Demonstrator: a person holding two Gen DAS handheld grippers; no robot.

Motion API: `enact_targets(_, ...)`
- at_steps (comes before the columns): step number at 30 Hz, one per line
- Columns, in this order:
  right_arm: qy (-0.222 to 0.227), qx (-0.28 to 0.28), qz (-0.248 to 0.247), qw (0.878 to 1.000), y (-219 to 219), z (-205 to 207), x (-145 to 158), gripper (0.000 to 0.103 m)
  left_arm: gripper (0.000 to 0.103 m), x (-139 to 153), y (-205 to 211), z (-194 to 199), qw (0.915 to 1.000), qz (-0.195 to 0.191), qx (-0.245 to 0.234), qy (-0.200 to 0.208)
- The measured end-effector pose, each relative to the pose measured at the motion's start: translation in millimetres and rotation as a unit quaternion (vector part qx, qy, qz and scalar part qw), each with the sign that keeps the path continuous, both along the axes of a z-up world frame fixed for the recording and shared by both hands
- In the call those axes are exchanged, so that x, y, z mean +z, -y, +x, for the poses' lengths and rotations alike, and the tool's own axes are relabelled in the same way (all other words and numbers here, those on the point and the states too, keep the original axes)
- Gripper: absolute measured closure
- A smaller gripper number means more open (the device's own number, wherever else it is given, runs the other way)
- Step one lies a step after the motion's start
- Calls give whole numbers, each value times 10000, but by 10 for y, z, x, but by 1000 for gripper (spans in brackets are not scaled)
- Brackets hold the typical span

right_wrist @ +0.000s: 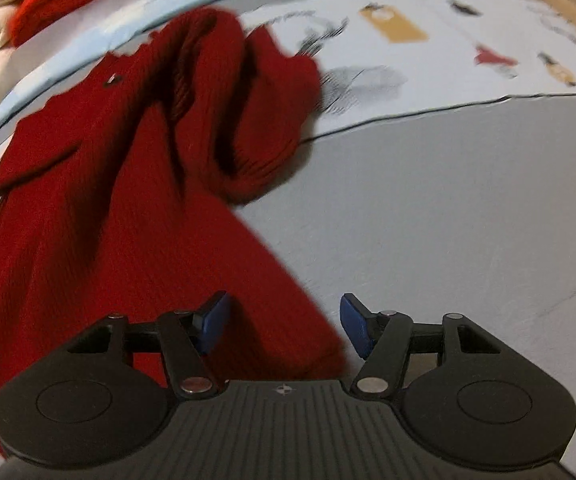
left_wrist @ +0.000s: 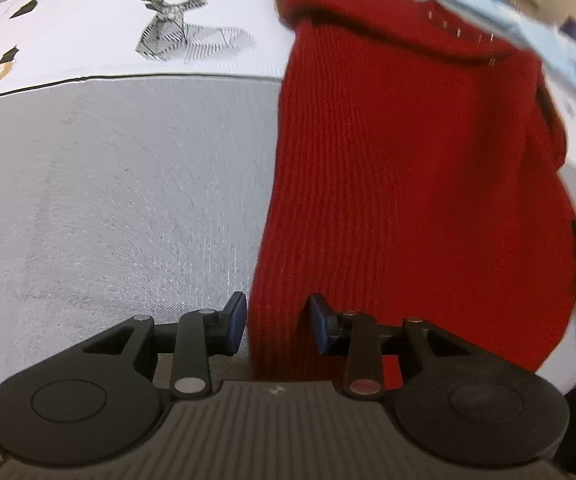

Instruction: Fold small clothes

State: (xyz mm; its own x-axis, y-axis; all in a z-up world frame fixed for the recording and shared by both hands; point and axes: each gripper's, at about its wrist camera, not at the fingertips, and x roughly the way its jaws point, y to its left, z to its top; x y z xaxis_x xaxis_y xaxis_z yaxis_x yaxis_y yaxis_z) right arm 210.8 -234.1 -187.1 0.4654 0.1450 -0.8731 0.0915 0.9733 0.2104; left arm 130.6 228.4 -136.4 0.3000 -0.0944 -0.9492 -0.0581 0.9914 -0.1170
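Under me I have the counter (left_wrist: pixel 108 184), draped in a grey cloth with a white printed panel beyond it, a stag drawing (left_wrist: pixel 180 24) out at 11 o'clock in the left wrist view. The red knit sweater (left_wrist: pixel 407 168) lies on it, running from 12 o'clock down to the bottom of both views, its upper part bunched into a hump (right_wrist: pixel 256 112) in the right wrist view. My left tool (left_wrist: pixel 276 322) stands apart, the sweater's left edge lying between its blue pads with neither pad pressing it. My right tool (right_wrist: pixel 284 322) is also apart, straddling the sweater's lower right edge, gripping nothing. I judge the risk here is a bad pinch: closing on one layer only, or too near the edge, would let the loose knit slide out mid-fold. The bunched top at 12 o'clock could also drag and leave the fold crooked, and both views are blurred, so my aim is uncertain.
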Motion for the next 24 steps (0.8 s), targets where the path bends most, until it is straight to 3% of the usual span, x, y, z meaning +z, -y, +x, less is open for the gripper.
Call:
enact_targets(1, 12, 113, -178, 9998, -41, -16, -28, 51, 66, 1, 27, 9, 10000, 34, -26, -33)
enact_targets(2, 75, 258, -267, 9993, -87, -36, -33, 60, 73, 8, 57, 15, 10000, 65, -42, -10)
enact_targets(3, 168, 381, -268, 9988, -114, -60, -19, 76, 86, 33, 83, 21, 9999, 95, -60, 34)
enact_targets(5, 343, 398, -140, 9985, -72, -115, 58, 87, 96, 102, 135, 40, 9998, 138, -110, 118)
enact_targets(8, 693, 28, 344, 9970, 242, -250, 304, 89, 97, 282, 273, 23, 9988, -71, -282, 393)
enact_targets(12, 852, -367, 456, 9946, 673, -541, 613, 90, 98, 631, 521, -100, 9926, -318, -736, 908)
enact_targets(15, 666, -493, 319, 9961, 896, -788, 697, 90, 98, 627, 632, -183, 9922, -115, -1045, 677)
enact_targets(18, -41, -346, -76, 9994, 908, -861, 512, 91, 98, 484, 691, -271, 9899, 460, -1343, 32)
enact_targets(20, -522, 91, -221, 9983, 760, -841, 346, 90, 98, 472, 685, -295, 9863, 877, -1388, -139)
enact_targets(22, -725, 508, -299, 9956, 567, -826, 249, 88, 98, 545, 615, -282, 9890, 803, -1230, -191)
enact_targets(24, -508, 428, -220, 9975, 514, -801, 294, 81, 97, 657, 580, -268, 9920, 590, -1107, -127)
